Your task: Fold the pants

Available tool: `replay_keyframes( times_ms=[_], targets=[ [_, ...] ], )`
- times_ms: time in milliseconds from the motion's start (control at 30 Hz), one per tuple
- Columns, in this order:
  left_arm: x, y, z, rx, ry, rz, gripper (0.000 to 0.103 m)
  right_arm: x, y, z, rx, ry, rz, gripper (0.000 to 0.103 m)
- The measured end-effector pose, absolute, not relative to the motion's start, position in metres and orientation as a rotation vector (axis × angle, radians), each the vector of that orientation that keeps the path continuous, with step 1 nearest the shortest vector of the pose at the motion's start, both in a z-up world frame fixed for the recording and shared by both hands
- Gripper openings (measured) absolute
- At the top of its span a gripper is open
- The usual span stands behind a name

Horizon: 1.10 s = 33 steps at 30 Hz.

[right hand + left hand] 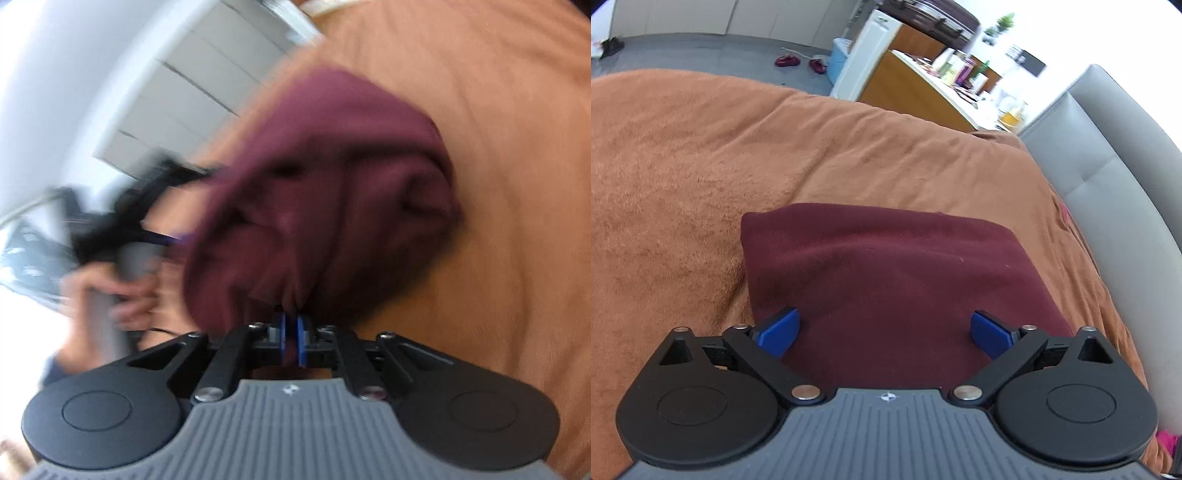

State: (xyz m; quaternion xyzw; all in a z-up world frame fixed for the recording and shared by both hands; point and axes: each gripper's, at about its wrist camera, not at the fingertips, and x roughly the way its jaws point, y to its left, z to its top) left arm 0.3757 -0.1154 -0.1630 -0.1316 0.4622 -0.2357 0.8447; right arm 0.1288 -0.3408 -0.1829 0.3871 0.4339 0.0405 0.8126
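Note:
The dark maroon pants lie in a folded bundle on the orange blanket. My left gripper is open, its blue pads wide apart just above the near edge of the bundle, holding nothing. In the blurred right wrist view my right gripper is shut on a bunched edge of the pants, and the cloth is gathered and lifted in front of it. The left gripper and the hand holding it show at the left of that view.
A grey padded headboard runs along the right side of the bed. Beyond the bed are a grey floor with red slippers, a white cabinet and a wooden counter with bottles.

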Motion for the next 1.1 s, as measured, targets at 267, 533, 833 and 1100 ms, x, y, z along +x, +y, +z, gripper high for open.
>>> replay_keyframes(
  times_ms=[267,533,833,1100],
  targets=[
    [0.310,-0.110,-0.115,-0.295,0.879,-0.619,0.103,0.093,-0.356,-0.153,0.768,0.793,0.141,0.029],
    [0.234,-0.142,-0.112,-0.227,0.802,-0.681,0.103,0.123,-0.386,-0.077,0.513,0.558,0.048,0.031],
    [0.244,-0.162,-0.159,-0.068,0.894,-0.573,0.103,0.184,-0.393,-0.151,0.399,0.809,0.065,0.025],
    [0.243,-0.137,-0.192,-0.257,0.885,-0.564,0.103,0.185,-0.381,-0.166,0.287,0.813,0.063,0.024]
  ],
)
